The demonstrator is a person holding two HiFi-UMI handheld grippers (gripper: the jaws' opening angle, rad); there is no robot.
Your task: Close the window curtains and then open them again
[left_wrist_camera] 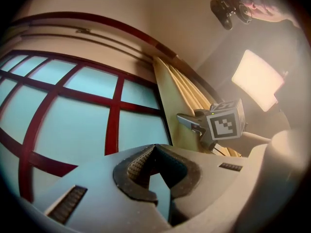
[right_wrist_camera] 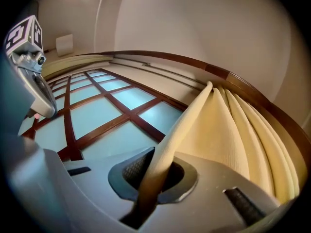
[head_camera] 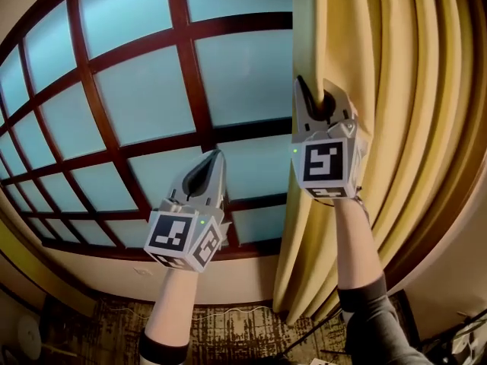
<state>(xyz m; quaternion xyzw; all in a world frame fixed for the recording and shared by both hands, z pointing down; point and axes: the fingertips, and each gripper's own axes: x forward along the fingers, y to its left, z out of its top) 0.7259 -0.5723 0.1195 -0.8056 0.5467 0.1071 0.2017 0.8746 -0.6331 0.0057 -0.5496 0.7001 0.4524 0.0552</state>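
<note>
the yellow pleated fabric curtain (head_camera: pixel 396 90) hangs bunched at the 3 o'clock side of the head view. it runs from the 12 o'clock edge down to about 5 o'clock, and its folds cover the right edge of the window. its leading edge, the fold nearest the glass, runs into the right gripper (head_camera: pixel 319 91), whose jaws are clamped tight on that fold. the right gripper view shows the cloth pinched between the ribbed pads and rising away towards 1 o'clock. this grey gripper points upward, with its black-and-white marker cube below the jaws. the person's bare forearm and a dark sleeve (head_camera: pixel 373 310) lead down from it to 5 o'clock.

the left gripper (head_camera: pixel 215 158) sits at 7 o'clock of the right one, well apart from the curtain and in front of the glass. its jaws are closed together with nothing between them, and only the pane shows through the small gap behind the pads.

behind both stands the big window (head_camera: pixel 144 90), pale blue frosted panes in a dark red wooden grid, uncovered from 9 o'clock to the middle. in the right gripper view a curved dark red wooden rail (right_wrist_camera: pixel 194 64) runs above it. below the window is a beige wall (head_camera: pixel 236 272), and at 6 o'clock lies a dark patterned carpet (head_camera: pixel 228 329).
</note>
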